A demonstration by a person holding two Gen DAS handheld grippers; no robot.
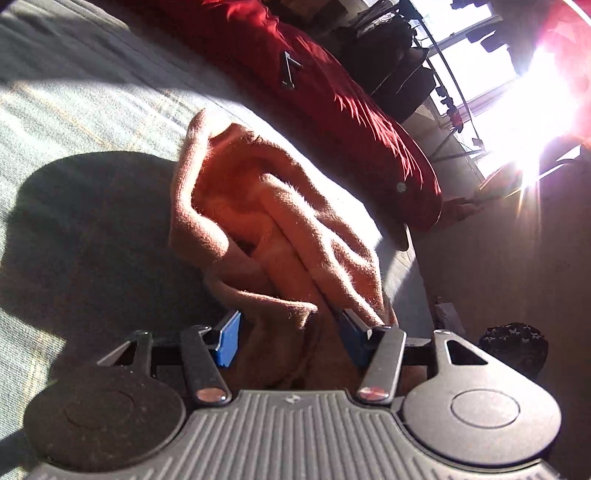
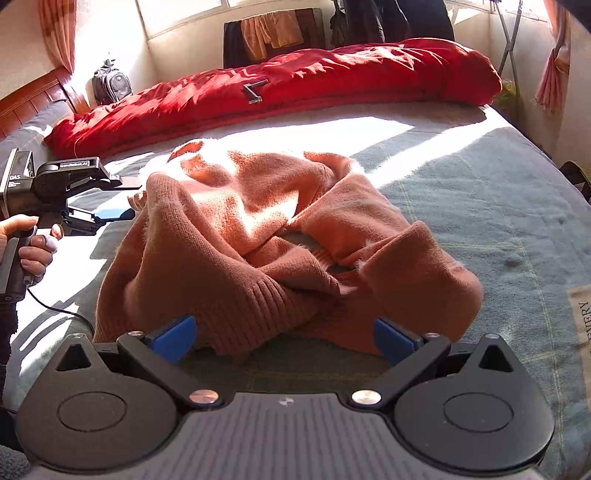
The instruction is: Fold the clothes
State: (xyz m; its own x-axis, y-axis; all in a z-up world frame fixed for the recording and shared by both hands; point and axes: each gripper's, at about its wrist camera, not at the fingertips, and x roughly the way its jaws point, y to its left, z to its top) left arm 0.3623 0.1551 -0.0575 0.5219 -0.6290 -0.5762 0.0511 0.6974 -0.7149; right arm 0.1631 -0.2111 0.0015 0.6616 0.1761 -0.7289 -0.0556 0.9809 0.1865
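- crumpled orange sweater heaped mid-bed on a grey-green bedspread, ribbed hem folded over at the near edge, sleeves bunched across the middle.
- strong sun across the far half of the heap; near half in shade.
- right gripper low at the near edge of the sweater, blue pads spread wide, one either side of the hem; nothing pinched (cloth lies ahead of and between the tips, no pad seen pressing on it).
- left gripper at the left side of the heap as seen from the right wrist, held by a hand on a black handle, cable trailing down over the bedspread.
- jaws there parted, blue pad just beside the sweater's left shoulder area; contact not clear from that view.
- from the left wrist: left gripper with jaws about half open, sweater cloth bunched in the gap between the blue pads.
- cloth lies against the right pad; a gap shows beside the left one (draped between, not clamped).
- red quilt rolled long along the far side of the bed, well apart from the sweater; small grey metal object lying on top of it.
- wooden headboard at far left, grey backpack against the wall beside it.
- clothes on a rack under the far window; orange curtain tied back at far right.
- white label with printed letters on the bedspread, near right edge.
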